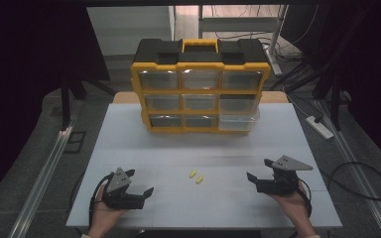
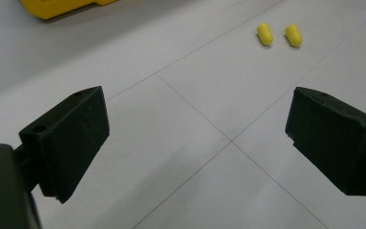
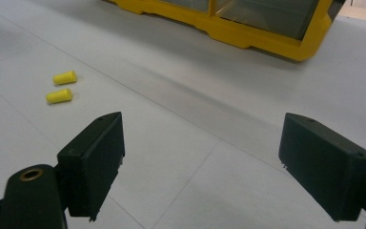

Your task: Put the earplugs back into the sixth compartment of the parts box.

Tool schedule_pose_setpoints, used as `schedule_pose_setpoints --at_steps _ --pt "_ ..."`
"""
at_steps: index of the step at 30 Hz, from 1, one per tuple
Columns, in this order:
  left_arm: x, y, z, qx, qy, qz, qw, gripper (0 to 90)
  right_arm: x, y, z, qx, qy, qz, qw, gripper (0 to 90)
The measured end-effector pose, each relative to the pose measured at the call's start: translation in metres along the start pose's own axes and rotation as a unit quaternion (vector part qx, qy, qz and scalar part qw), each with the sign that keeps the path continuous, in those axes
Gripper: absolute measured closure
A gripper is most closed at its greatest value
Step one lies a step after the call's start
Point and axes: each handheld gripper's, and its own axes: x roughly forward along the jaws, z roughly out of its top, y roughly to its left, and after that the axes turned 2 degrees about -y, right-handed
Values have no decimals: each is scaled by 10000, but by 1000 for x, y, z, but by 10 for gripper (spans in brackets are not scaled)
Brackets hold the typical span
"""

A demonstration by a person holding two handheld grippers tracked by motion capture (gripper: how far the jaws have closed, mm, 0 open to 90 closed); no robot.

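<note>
At the lower middle of the high view two small yellow foam earplugs (image 1: 195,176) lie untouched on the white table (image 1: 129,148), well apart from the empty, wide-open left gripper (image 1: 140,183) and right gripper (image 1: 258,169), so picking up, and probably stowing in the yellow drawer organiser (image 1: 200,84), is all left.

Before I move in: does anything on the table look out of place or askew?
One thing: the bottom-right drawer of the yellow organizer sticks out past the frame, while the other drawers sit flush. Two small yellow plugs lie loose on the white table, side by side, apart from the organizer. Both tongs, left and right, stand open and empty.
</note>
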Motion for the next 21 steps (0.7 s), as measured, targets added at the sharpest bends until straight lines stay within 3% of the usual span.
schedule_pose_setpoints --at_steps 16,21 --pt "3 1 2 42 -12 -43 10000 74 1 7 8 -59 -10 151 9999 159" --pt "3 1 3 51 -16 -54 10000 75 7 17 12 -165 53 245 9995 158"
